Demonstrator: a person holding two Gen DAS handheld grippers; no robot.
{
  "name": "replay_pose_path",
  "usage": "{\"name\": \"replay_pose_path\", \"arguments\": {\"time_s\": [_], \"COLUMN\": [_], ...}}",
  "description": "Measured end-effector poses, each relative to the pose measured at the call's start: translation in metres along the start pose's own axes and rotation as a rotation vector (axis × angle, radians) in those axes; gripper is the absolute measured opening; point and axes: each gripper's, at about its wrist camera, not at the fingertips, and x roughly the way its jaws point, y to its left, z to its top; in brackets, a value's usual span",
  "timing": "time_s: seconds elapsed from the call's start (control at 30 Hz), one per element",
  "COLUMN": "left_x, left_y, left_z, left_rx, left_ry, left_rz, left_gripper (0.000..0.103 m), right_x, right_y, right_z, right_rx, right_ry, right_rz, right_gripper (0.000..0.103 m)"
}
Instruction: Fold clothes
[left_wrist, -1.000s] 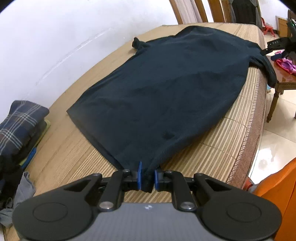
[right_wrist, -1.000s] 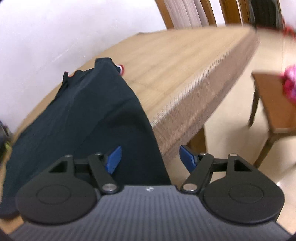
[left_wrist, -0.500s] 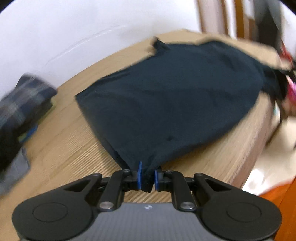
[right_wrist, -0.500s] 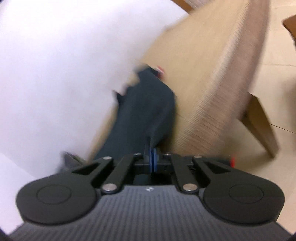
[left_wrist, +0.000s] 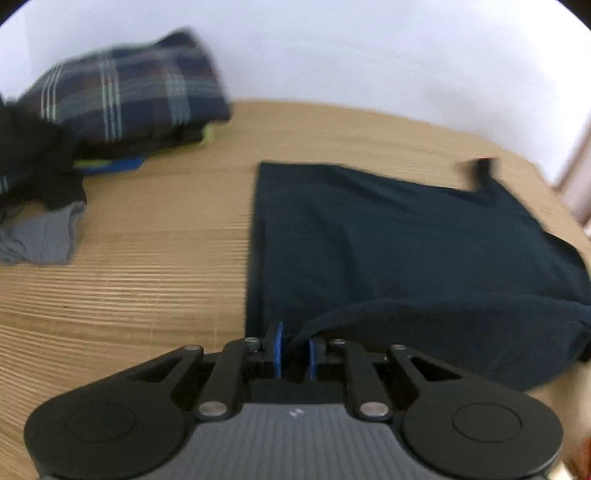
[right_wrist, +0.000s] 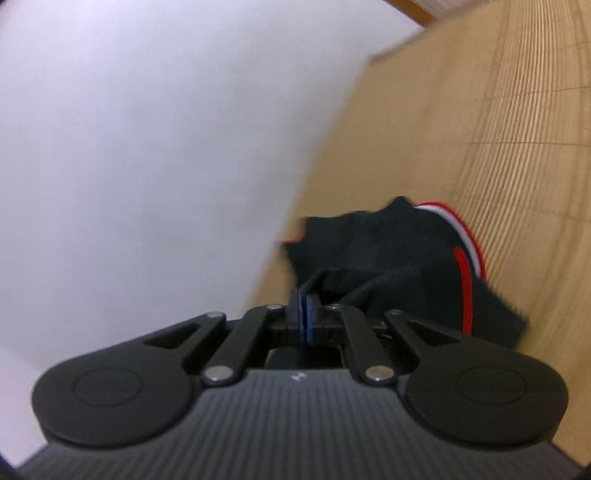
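Nowhere can any brand, label or writing be read; a small pale mark on each gripper body is too small to make out. Far left in the left wrist view, a folded plaid garment (left_wrist: 122, 99) sits on top of a pile of clothes, with a grey garment (left_wrist: 40, 236) lying nearer on the bamboo mat (left_wrist: 129, 280) that covers the surface. To the right spreads the dark shirt (left_wrist: 406, 236), flat on the mat, its near edge lifted and curled over toward the far side. The left gripper (left_wrist: 294, 354) points steeply down at that edge; its blue pads stand only slightly apart, having just eased a little wider, with a pinch of the shirt's hem held between them. In the right wrist view, a white wall fills the left and the mat runs off to the right. The right gripper (right_wrist: 305, 321) points gently downward, its pads pressed almost together on a fold of the dark shirt (right_wrist: 373, 243), near a red-and-white trim (right_wrist: 467, 258).
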Motion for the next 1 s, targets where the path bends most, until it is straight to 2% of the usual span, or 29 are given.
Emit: {"name": "replay_pose_path", "arguments": {"time_s": [0.1, 0.13, 0.23, 0.3, 0.37, 0.5, 0.6, 0.67, 0.73, 0.87, 1.0], "left_x": [0.045, 0.054, 0.064, 0.063, 0.062, 0.05, 0.041, 0.037, 0.032, 0.024, 0.016], "left_y": [-0.017, -0.023, -0.038, -0.047, -0.048, -0.044, -0.044, -0.043, -0.043, -0.052, -0.066], "left_z": [0.015, 0.015, 0.014, 0.013, 0.017, 0.019, 0.014, 0.01, 0.005, -0.005, -0.014], "left_rx": [0.026, 0.043, 0.097, 0.136, 0.131, 0.076, 0.061, 0.056, 0.063, 0.137, 0.205], "left_ry": [0.057, 0.072, 0.07, 0.065, 0.071, 0.064, 0.056, 0.054, 0.044, 0.009, -0.024], "left_rz": [0.116, 0.151, 0.242, 0.292, 0.323, 0.323, 0.316, 0.305, 0.289, 0.251, 0.185], "left_gripper": [0.023, 0.024, 0.024, 0.026, 0.027, 0.028, 0.03, 0.032, 0.033, 0.035, 0.038], "right_x": [0.059, 0.071, 0.08, 0.074, 0.068, 0.041, 0.02, -0.001, -0.009, -0.03, -0.04], "right_y": [-0.013, -0.013, -0.004, -0.001, 0.003, 0.018, 0.026, 0.025, 0.028, 0.031, 0.023], "right_z": [0.015, 0.018, 0.026, 0.034, 0.043, 0.043, 0.043, 0.037, 0.026, -0.004, -0.024], "right_rx": [-0.047, -0.077, -0.207, -0.275, -0.316, -0.43, -0.452, -0.434, -0.43, -0.441, -0.385], "right_ry": [0.088, 0.117, 0.15, 0.14, 0.144, 0.154, 0.154, 0.182, 0.247, 0.273, 0.295], "right_rz": [-0.187, -0.22, -0.208, -0.195, -0.192, -0.186, -0.145, -0.126, -0.12, -0.172, -0.25], "right_gripper": [0.008, 0.009, 0.013, 0.027, 0.028, 0.036, 0.045, 0.048, 0.048, 0.048, 0.048]}}
